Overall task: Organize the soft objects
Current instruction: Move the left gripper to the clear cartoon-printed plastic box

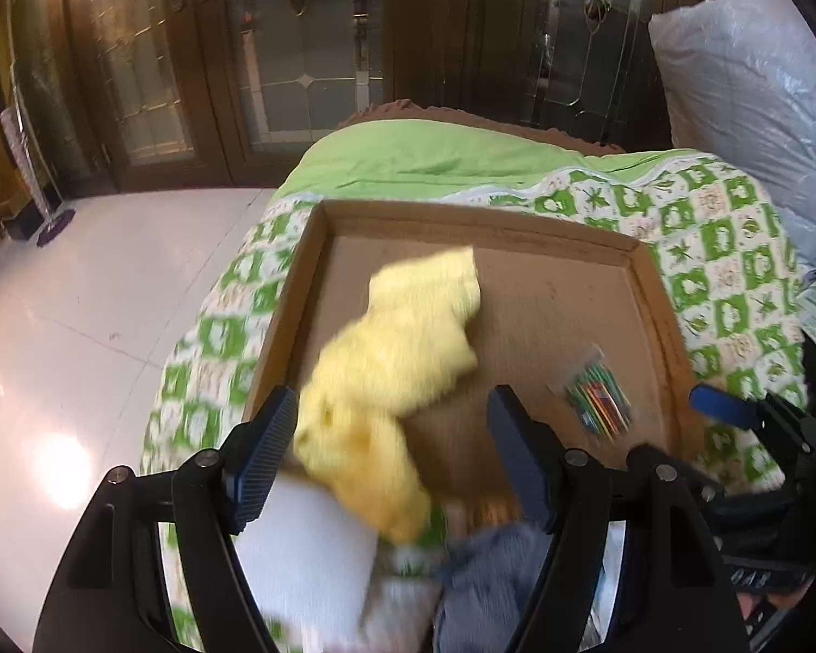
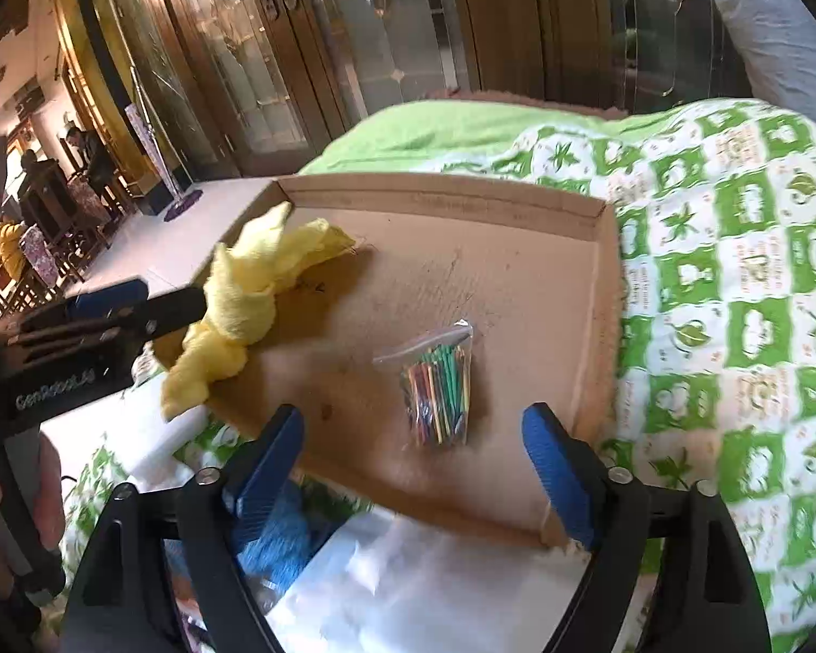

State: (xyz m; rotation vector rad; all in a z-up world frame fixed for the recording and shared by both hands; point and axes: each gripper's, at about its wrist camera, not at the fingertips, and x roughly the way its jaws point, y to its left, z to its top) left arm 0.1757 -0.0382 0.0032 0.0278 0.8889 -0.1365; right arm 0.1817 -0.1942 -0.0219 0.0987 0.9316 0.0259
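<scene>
We held our left tongs (image 1: 391, 451) spread wide over the near left part of the cardboard tray (image 1: 614, 242), gripping nothing. The yellow cloth (image 1: 402, 348) lay crumpled between their fingers and beyond them, stretching from the tray's floor across its near left edge; it was blurred in the left wrist view, so we could not tell whether a finger touched it. From the right wrist view the same yellow cloth (image 2: 245, 294) draped over the tray's left rim, with the left tongs (image 2: 136, 310) reaching in just beside it.

Our right tongs (image 2: 413, 451) were also spread apart and empty, hanging over the near edge of the tray (image 2: 440, 196). A small clear bag of coloured sticks (image 2: 438, 386) lay flat on the tray floor near its right side, well apart from the cloth.

The tray rested on a bed with a green and white quilt (image 2: 734, 294). A white cloth (image 1: 304, 555) and a blue-grey cloth (image 1: 489, 582) lay on the bed just before the tray's near edge.
</scene>
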